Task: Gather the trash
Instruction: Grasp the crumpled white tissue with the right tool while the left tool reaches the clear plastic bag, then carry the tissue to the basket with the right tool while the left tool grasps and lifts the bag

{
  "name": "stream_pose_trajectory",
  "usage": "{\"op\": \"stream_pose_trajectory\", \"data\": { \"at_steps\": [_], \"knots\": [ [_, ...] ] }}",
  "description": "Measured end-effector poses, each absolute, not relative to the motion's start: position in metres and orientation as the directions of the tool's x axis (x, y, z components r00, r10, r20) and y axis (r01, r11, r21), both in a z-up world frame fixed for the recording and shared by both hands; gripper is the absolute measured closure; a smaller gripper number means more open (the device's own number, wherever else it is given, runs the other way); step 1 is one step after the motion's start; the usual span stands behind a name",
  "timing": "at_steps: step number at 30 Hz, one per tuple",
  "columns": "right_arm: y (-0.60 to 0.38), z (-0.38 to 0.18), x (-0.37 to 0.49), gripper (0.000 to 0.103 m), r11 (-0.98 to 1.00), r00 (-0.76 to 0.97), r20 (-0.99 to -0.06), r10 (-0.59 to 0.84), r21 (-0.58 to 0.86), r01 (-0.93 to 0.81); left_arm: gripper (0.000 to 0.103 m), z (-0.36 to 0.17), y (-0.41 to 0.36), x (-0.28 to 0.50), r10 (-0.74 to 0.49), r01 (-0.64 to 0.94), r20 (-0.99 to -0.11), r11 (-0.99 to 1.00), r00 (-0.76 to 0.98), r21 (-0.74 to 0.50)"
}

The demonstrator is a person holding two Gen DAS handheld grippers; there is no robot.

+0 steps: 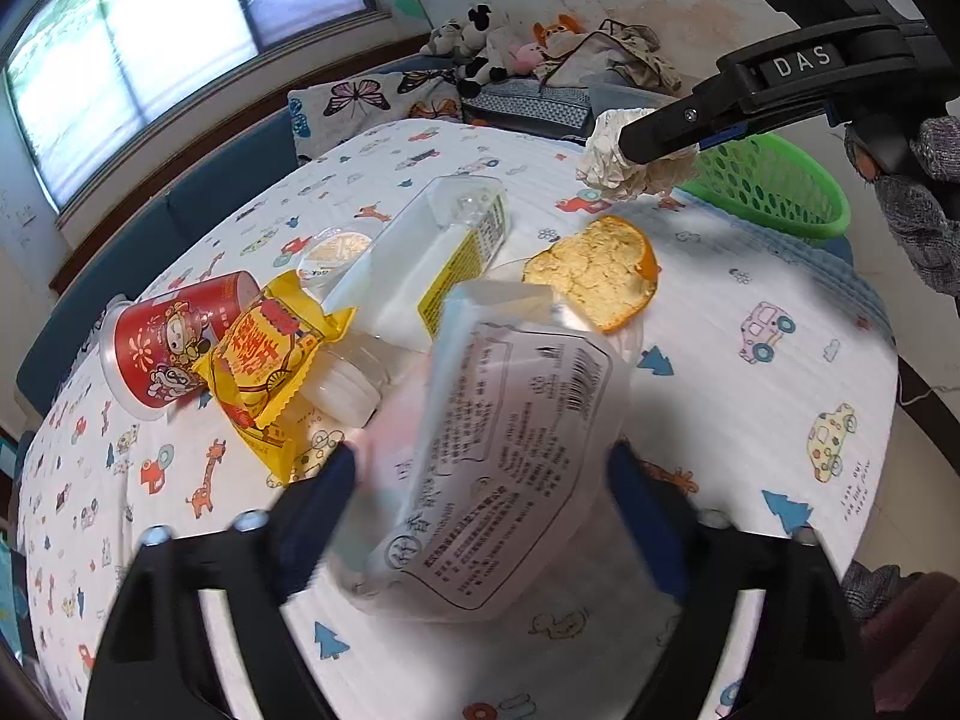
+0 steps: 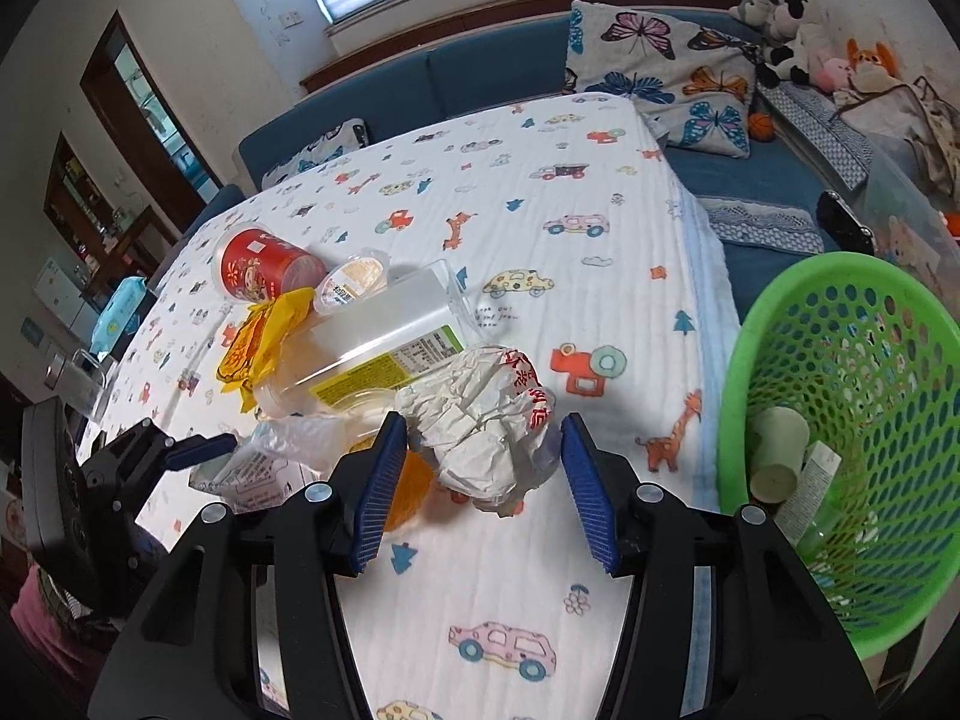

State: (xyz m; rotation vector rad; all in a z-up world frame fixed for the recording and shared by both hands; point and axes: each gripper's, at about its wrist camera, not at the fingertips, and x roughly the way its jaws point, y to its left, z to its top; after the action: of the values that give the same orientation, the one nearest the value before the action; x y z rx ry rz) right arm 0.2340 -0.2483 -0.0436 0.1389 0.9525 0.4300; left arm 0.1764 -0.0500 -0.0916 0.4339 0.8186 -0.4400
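Observation:
My left gripper point(image 1: 483, 453) is shut on a clear plastic wrapper point(image 1: 510, 420) with printed text; the wrapper spans from pad to pad, tented and blurred. In the right wrist view, that gripper point(image 2: 204, 447) sits at the left edge by the wrapper point(image 2: 258, 462). My right gripper point(image 2: 483, 420) is shut on a crumpled white paper ball point(image 2: 480, 426) with red characters. It holds the ball point(image 1: 618, 162) above the table, close to the green mesh basket point(image 1: 780, 192). The basket point(image 2: 840, 390) stands at the table's right edge and holds a paper cup and a tube.
On the patterned tablecloth point(image 1: 750, 408) lie an orange peel point(image 1: 594, 273), a clear box with a yellow label point(image 1: 432, 258), a yellow packet point(image 1: 264, 372), a red cup point(image 1: 174, 342) on its side and a jelly cup point(image 1: 333, 252). A blue sofa point(image 2: 480, 66) with cushions runs behind.

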Motion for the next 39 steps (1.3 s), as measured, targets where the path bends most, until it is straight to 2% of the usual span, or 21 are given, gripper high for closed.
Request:
{"op": "stream_pose_trajectory", "data": {
  "at_steps": [9, 11, 20, 29, 39],
  "knots": [
    [-0.251, -0.042, 0.228, 0.049, 0.910, 0.511, -0.755, 0.410, 0.301, -0.285, 0.017, -0.096, -0.054, 0.181, -0.186, 0.537, -0.774, 0.814, 0.605, 0.223],
    [-0.253, -0.041, 0.227, 0.049, 0.910, 0.515, -0.753, 0.410, 0.301, -0.284, 0.027, -0.097, -0.053, 0.183, -0.192, 0.538, -0.779, 0.816, 0.597, 0.212],
    [-0.268, -0.032, 0.220, 0.049, 0.915, 0.543, -0.738, 0.401, 0.299, -0.270, 0.051, -0.089, -0.045, 0.179, -0.225, 0.510, -0.771, 0.848, 0.596, 0.147],
    [-0.298, -0.029, 0.210, 0.049, 0.930, 0.575, -0.730, 0.369, 0.293, -0.224, 0.056, -0.073, -0.033, 0.167, -0.270, 0.466, -0.756, 0.883, 0.596, 0.053],
    [-0.357, -0.037, 0.206, 0.049, 0.959, 0.597, -0.755, 0.270, 0.264, -0.100, 0.058, -0.041, -0.028, 0.158, -0.318, 0.433, -0.705, 0.901, 0.633, -0.018]
  ]
}}
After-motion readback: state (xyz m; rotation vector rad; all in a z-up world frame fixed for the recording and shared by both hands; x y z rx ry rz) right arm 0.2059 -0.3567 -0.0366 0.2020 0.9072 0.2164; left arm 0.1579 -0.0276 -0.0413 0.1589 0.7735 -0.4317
